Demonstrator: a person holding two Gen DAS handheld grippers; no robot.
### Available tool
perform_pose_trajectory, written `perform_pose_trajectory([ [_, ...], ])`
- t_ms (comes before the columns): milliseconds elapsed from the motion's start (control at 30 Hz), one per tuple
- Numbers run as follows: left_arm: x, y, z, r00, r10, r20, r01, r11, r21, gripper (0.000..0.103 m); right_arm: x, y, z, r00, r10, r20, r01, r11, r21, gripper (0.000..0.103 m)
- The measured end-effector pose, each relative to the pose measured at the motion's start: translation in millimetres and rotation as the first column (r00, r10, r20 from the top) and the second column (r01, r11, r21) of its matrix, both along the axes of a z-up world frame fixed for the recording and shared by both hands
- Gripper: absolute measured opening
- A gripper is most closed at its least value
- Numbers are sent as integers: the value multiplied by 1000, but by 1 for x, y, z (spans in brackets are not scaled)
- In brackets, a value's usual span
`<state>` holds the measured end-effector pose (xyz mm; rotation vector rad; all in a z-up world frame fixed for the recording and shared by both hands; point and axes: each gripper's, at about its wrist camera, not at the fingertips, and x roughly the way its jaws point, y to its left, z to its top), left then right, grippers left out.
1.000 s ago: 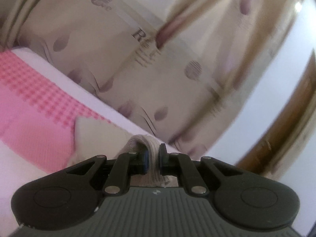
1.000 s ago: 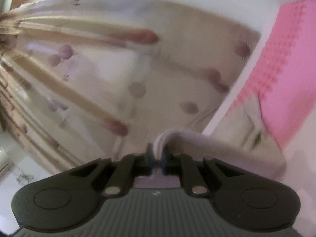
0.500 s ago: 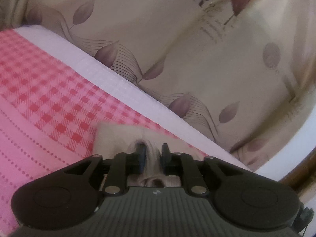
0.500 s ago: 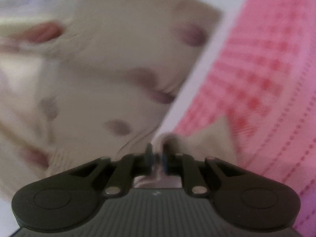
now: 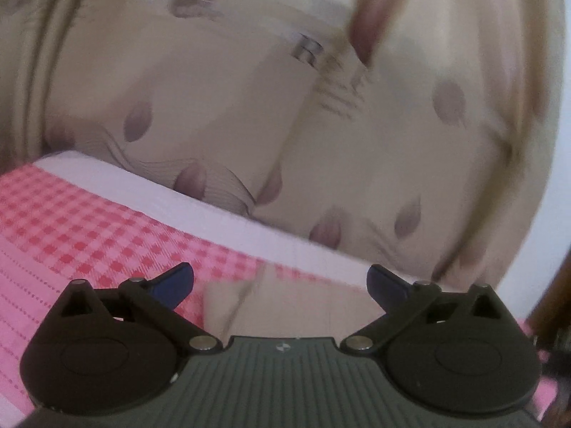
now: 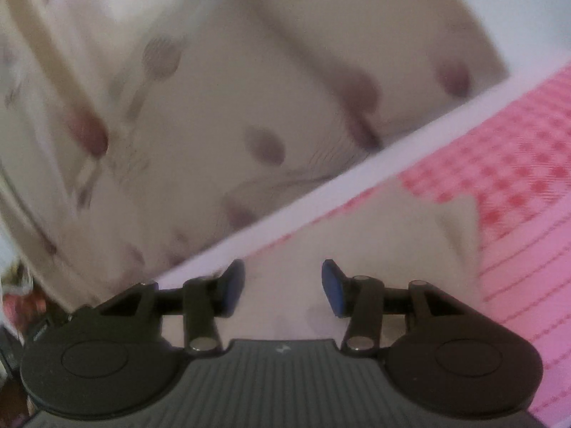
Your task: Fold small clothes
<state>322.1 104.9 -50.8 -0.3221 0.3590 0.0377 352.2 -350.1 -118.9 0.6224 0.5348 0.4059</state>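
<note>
A small beige garment [image 5: 278, 306] lies on the pink checked bedcover [image 5: 71, 224], close under my left gripper [image 5: 280, 283], which is open and empty with its blue pads wide apart. In the right wrist view the same beige garment [image 6: 403, 235] lies flat near the bed's white far edge, one corner pointing right. My right gripper [image 6: 283, 287] is open and empty just above it.
A beige curtain with purple leaf print [image 5: 249, 107] hangs right behind the bed; it also fills the right wrist view [image 6: 214, 107]. The bedcover's white border [image 6: 357, 174] runs along the far edge. Dark wood furniture [image 5: 549, 303] stands at the right.
Both grippers were shut on folds of the beige garment; both have opened and let it go. The garment now lies on the bedcover.
</note>
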Motion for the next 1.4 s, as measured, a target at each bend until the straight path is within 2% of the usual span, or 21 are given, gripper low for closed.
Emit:
perform_pose_trajectory([
  [67,7,-15,-9,998,-25,-59,31,996,89,101,5,13,-2,1000,25,-1,-25,999,-45,75],
  [100,13,-21,-18,995,-9,-96,23,990,141,100,8,18,-4,1000,26,-9,-27,997,-73,78],
  [167,25,-21,-34,989,7,-151,20,984,175,99,14,27,-13,999,27,-34,-32,989,-144,78],
  [233,35,-11,-49,972,31,-234,2,990,138,94,15,39,-18,999,54,-6,-54,967,-249,78],
  [300,38,4,-58,960,18,-279,-6,999,42,93,14,49,-11,998,60,-18,-63,945,-320,78],
  [367,34,14,-58,963,15,-267,-18,1000,-9,93,4,50,-7,998,57,-3,-55,937,-346,79],
  [433,32,18,-54,963,16,-270,-19,1000,-9,95,-8,52,-1,995,39,87,-8,943,-332,79],
  [533,38,26,-52,952,-19,-304,10,999,-31,97,-24,56,-3,993,-17,117,62,918,-392,79],
  [600,45,31,-52,946,-77,-315,63,996,-57,98,-30,61,-10,994,-10,106,53,909,-414,79],
  [667,51,30,-53,935,-150,-320,137,989,-61,98,-29,69,-9,995,-24,97,66,884,-463,80],
  [700,54,28,-53,930,-176,-323,169,984,-49,98,-30,72,-8,994,-14,106,63,879,-472,86],
  [767,57,23,-55,919,-234,-319,233,972,-41,96,-26,75,-10,996,6,88,37,878,-478,89],
  [833,63,22,-59,913,-277,-299,284,959,-21,82,-26,80,-9,997,4,83,39,862,-506,90],
  [900,67,26,-62,916,-290,-278,296,955,-19,49,-28,80,-8,997,13,76,28,858,-512,92],
  [933,70,30,-64,915,-303,-267,299,952,-57,44,-28,79,-8,997,15,74,26,858,-513,92],
  [967,72,36,-66,914,-314,-258,298,949,-99,34,-28,79,-8,997,14,73,25,856,-516,92],
  [1000,73,40,-68,913,-322,-252,297,946,-130,32,-27,81,-8,997,14,70,24,856,-517,93],
  [1067,69,40,-69,916,-323,-238,300,945,-129,32,-26,83,-8,997,11,72,28,852,-522,94],
  [1167,67,36,-67,918,-323,-231,305,946,-113,32,-26,87,-8,997,5,75,36,845,-534,102],
  [1300,65,31,-66,923,-308,-230,299,951,-74,38,-20,91,-10,999,4,43,21,837,-547,103],
  [1400,65,27,-66,927,-298,-227,299,954,-30,40,-18,99,-11,1000,3,28,14,807,-590,103],
])
